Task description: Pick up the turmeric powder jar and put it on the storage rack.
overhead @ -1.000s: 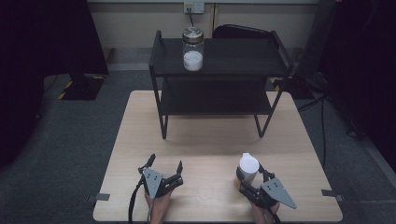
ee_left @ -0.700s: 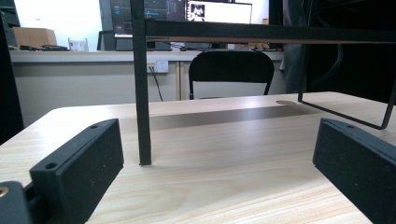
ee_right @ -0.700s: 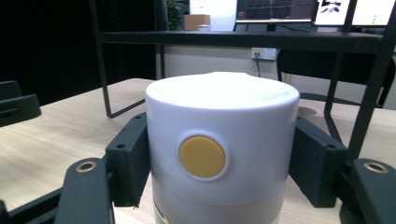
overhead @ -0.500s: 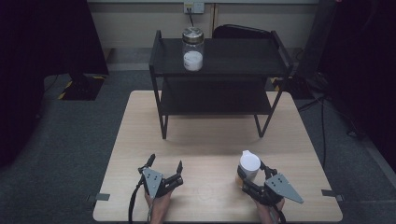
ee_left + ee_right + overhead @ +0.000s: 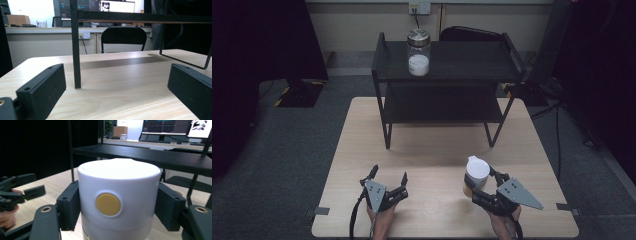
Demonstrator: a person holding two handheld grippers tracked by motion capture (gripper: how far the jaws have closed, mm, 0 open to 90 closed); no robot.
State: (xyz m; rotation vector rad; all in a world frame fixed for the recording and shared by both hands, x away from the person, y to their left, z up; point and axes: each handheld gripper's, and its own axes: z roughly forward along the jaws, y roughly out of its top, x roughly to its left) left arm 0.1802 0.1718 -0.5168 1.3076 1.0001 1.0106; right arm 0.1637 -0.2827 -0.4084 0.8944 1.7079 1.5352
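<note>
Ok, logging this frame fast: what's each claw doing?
Left claw: open, holding nothing.
Right claw: shut on the white container.

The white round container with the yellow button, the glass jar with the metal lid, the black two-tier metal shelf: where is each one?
White round container (image 5: 117,195): right gripper view, front wall.
Glass jar (image 5: 418,57): high view, its body.
Black shelf (image 5: 472,60): high view, bare top deck.

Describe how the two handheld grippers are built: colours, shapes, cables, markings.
Both are black. The left gripper and right gripper each carry a grey three-cornered plate on top, dotted with small dark marks. The jaws are thick, matte black blocks with small round holes; brass-coloured screw sockets sit in the arms behind them. A black cable trails from each back toward the person. No sleeves are visible.
</note>
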